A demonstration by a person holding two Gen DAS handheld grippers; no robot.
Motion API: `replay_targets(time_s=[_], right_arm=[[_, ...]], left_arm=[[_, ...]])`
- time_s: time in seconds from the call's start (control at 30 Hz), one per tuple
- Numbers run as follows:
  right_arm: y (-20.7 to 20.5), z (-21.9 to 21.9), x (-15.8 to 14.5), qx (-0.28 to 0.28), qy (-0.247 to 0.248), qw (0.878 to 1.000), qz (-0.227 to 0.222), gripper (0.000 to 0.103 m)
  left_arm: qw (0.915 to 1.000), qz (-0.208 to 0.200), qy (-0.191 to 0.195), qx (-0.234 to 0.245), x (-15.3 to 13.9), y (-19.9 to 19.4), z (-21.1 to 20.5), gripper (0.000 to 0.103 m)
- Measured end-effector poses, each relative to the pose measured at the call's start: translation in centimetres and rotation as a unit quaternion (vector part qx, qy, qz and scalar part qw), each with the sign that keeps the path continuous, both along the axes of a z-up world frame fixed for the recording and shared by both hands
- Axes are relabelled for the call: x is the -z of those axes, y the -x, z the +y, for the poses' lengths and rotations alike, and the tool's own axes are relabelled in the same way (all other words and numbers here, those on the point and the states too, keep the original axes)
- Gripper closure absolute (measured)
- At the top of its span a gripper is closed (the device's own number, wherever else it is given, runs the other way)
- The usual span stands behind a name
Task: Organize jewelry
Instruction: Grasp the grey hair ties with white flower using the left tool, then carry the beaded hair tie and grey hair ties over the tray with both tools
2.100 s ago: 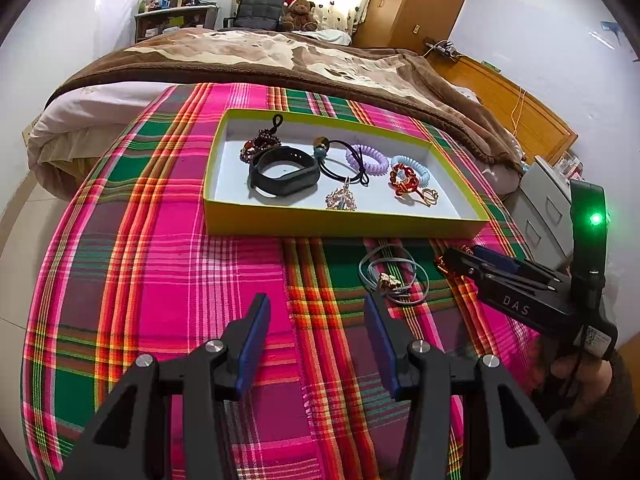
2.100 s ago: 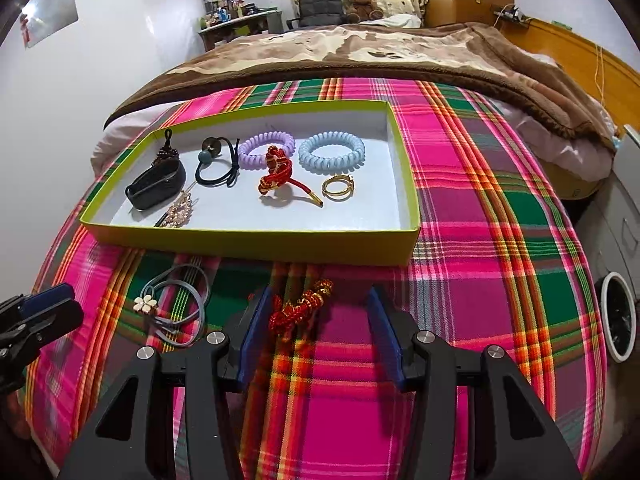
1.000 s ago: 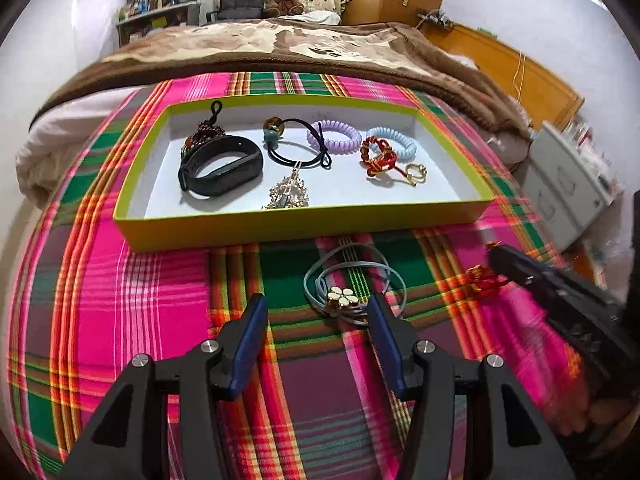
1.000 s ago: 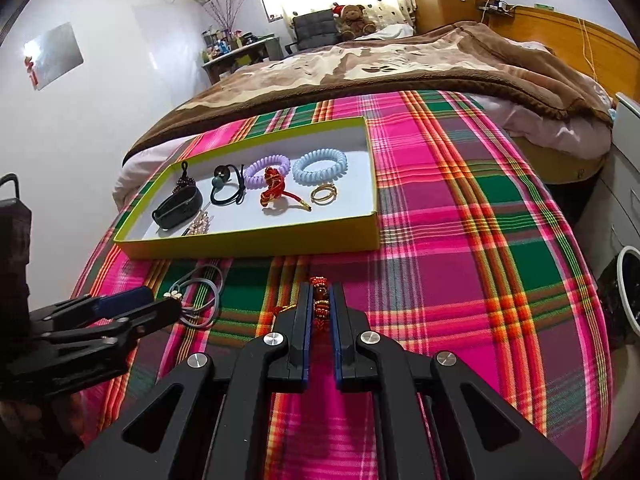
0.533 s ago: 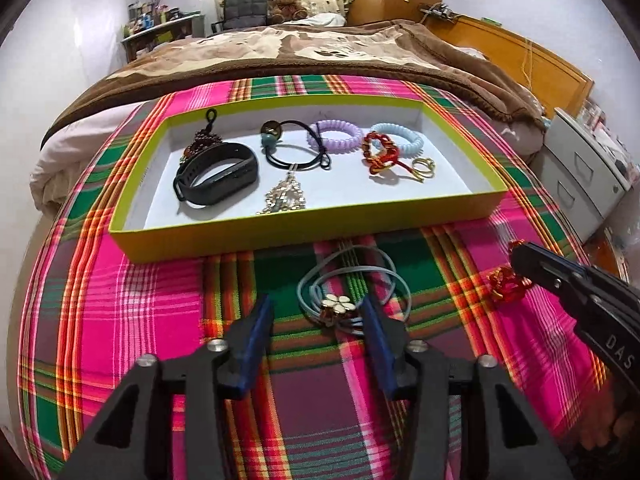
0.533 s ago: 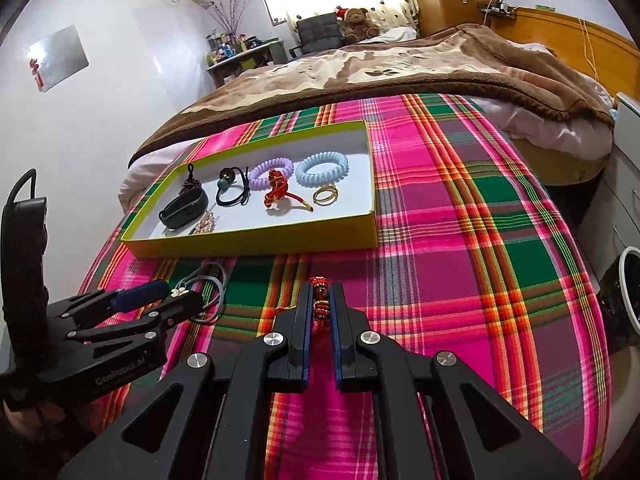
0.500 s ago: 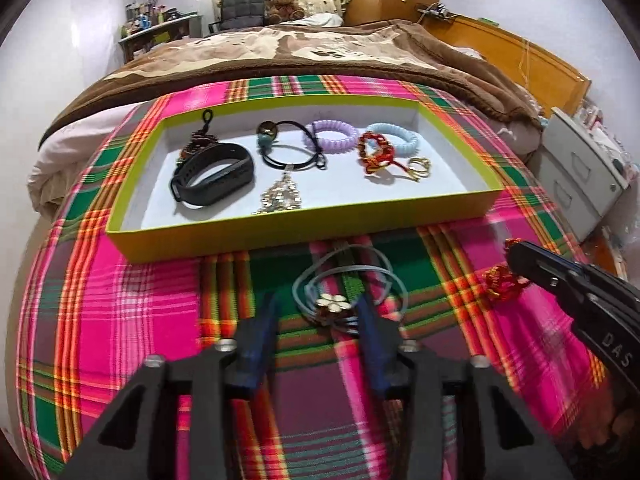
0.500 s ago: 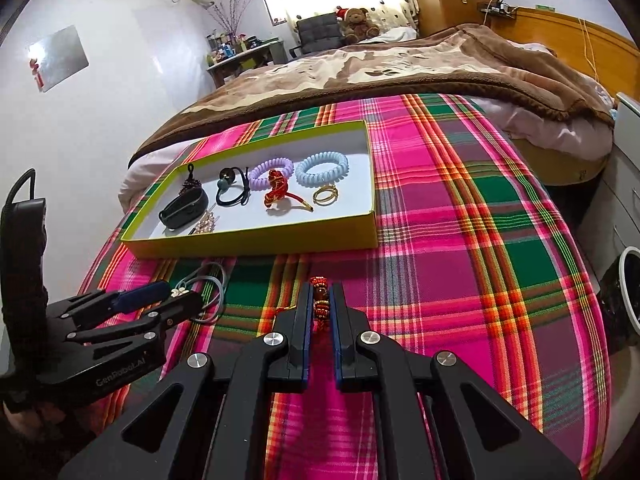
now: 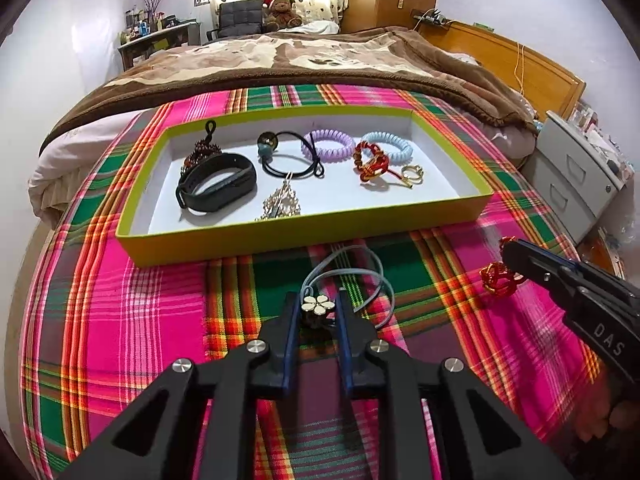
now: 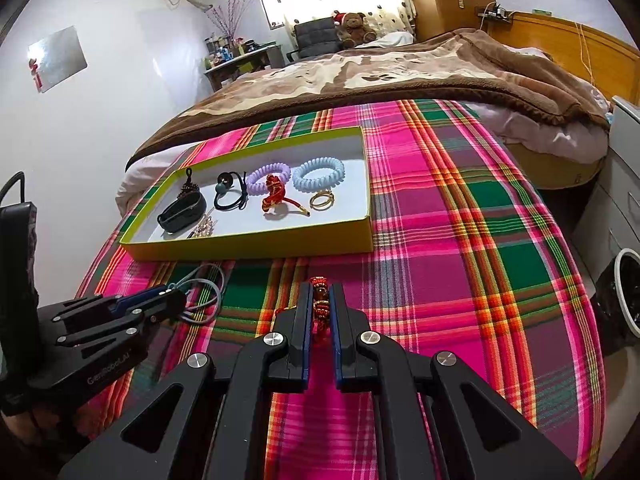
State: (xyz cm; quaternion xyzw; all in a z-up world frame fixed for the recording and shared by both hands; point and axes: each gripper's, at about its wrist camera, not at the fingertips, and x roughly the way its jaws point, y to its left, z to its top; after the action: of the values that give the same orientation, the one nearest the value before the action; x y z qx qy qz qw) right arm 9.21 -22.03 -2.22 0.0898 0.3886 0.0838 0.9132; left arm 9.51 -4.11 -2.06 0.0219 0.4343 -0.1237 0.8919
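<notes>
Left wrist view: the left gripper [image 9: 318, 310] had just been closing, and its blue pads [image 9: 291, 320] sat against the flower charm [image 9: 319, 305] of a grey hair tie [image 9: 352, 276], so it was grasping the tie at that charm. The tie's thin loops trailed away from the jaws over the plaid cloth [image 9: 120, 320], just short of the near wall of the tray [image 9: 304, 236]. The tie looked light and limp; the hard charm seemed the surest hold, since the cord alone would likely slip or sag. In the tray lay a black band [image 9: 218, 188], a black tie [image 9: 288, 160], a purple coil [image 9: 328, 146], a blue coil [image 9: 388, 146], a red knot [image 9: 372, 164] and a gold ring [image 9: 412, 172]. At the right, the right gripper [image 9: 510, 256] was clenched on a red bead bracelet [image 9: 498, 276].

Right wrist view: the right gripper [image 10: 320, 304] had its jaws nearly together, with the bracelet [image 10: 320, 298] pinched between them, near the tray's near wall [image 10: 256, 246]. The bracelet looked light and flexible, beads on cord, and would probably dangle once lifted; a pinch across the beads seemed enough. At the left, the left gripper [image 10: 178, 302] met the hair tie [image 10: 204, 292], though the charm itself was hidden there.
</notes>
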Motion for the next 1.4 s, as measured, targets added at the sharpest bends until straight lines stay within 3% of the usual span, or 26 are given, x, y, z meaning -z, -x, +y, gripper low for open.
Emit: replay_targets(time_s=[0.67, 0.87, 1.0, 1.4], right_arm=[[-0.6, -0.2, -3.8, 0.000, -0.001, 0.999, -0.044, 0.095], [-2.5, 0.0, -5.5, -0.004, 0.000, 0.998, -0.062, 0.095], [-3.9, 0.3, -6.0, -0.011, -0.007, 0.998, -0.065, 0.095], [-7.3, 1.1, -4.2, -0.026, -0.019, 0.999, -0.037, 0.095]], left_arm=[[0.9972, -0.069, 0.028, 0.005, -5.8, -1.0, 1.7, 0.085], [0.9967, -0.067, 0.046, 0.001, -6.5, -4.0, 2.9, 0.085], [0.9968, -0.071, 0.038, -0.005, -6.9, -5.8, 3.2, 0.085], [0.9976, -0.046, 0.052, -0.004, -6.1, -10.1, 3.2, 0.085]])
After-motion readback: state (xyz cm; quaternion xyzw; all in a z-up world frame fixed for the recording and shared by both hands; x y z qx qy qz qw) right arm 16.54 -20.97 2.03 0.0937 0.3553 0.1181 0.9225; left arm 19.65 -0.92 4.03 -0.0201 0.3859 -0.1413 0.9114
